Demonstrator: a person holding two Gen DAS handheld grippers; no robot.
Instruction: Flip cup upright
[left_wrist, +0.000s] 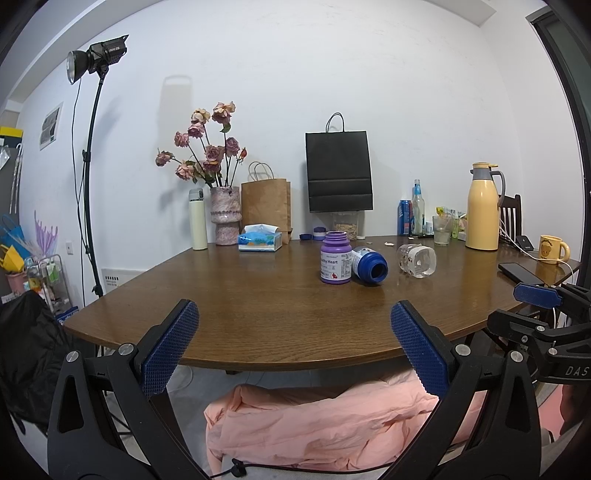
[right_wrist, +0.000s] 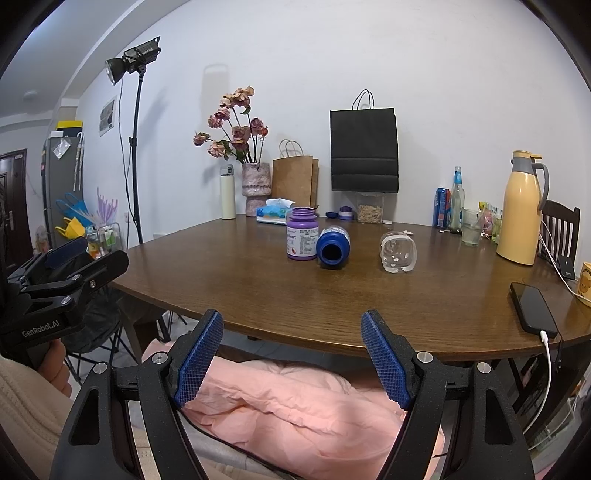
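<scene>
A clear glass cup (left_wrist: 417, 260) lies on its side on the brown wooden table (left_wrist: 258, 317), right of centre; in the right wrist view the cup (right_wrist: 398, 252) shows its base toward me. My left gripper (left_wrist: 293, 317) is open and empty, held at the table's near edge, well short of the cup. My right gripper (right_wrist: 291, 326) is open and empty, also at the near edge. Each gripper shows at the side of the other's view.
A purple bottle (left_wrist: 335, 263) stands upright beside a blue bottle (left_wrist: 368, 265) lying on its side, left of the cup. A phone (right_wrist: 532, 306) on a cable, a yellow jug (right_wrist: 521, 208), a yellow mug (left_wrist: 552, 249), bags, vase and tissue box (left_wrist: 259, 242) line the table.
</scene>
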